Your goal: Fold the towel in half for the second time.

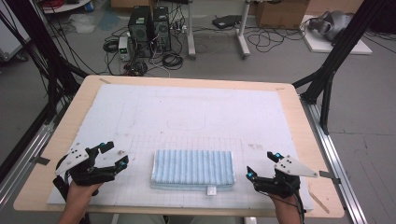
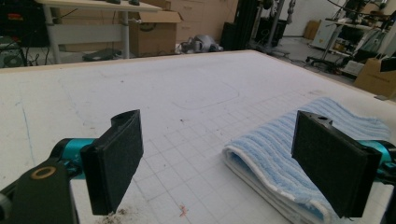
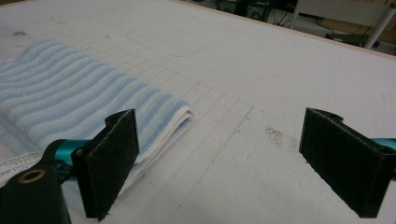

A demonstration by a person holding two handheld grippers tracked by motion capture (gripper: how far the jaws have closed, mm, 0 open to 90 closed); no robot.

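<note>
Folded striped towel [image 1: 193, 169] lying flat between two sets of spread tongs

The towel, pale blue with darker blue ribs, white edging and a small white label at its near edge, rests on the gridded tabletop [image 1: 187, 112]; left tongs [image 1: 114, 154] sit just off its left end, right tongs [image 1: 262, 164] just off its right end, both gaping, gripping nothing

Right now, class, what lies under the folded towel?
The towel lies on the gridded white mat, with a white tag at its near edge. Anything between its folds is covered.
</note>
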